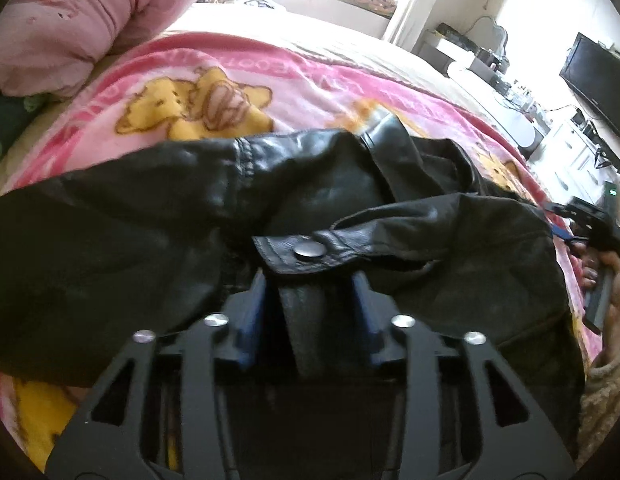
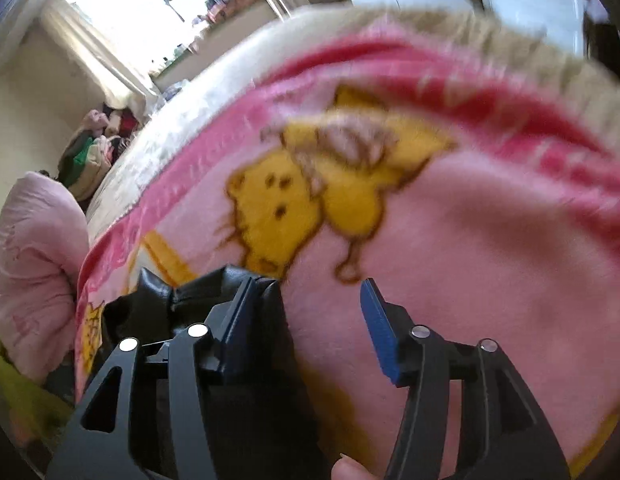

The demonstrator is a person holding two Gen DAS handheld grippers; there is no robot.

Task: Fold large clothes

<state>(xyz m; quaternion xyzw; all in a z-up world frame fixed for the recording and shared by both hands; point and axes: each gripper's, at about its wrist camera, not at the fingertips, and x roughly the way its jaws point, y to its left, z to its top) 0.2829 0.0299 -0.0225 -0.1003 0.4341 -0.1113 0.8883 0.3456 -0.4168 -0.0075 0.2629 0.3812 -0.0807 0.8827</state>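
Left tongs reach into a black leather jacket heaped on a pink cartoon-bear blanket that covers a bed; a cuff strap with a metal snap lies across the blue pads, and a fold of leather stands in the gap between them, though whether the pads press on it cannot be told. Right tongs hang spread wide over the same blanket, one pad against a bunched edge of the jacket at lower left, the other pad over bare pink fleece. The right-wrist view is blurred. A pink quilt is rolled up at the far corner of the bed, and a dark television stands against the bright wall beyond.
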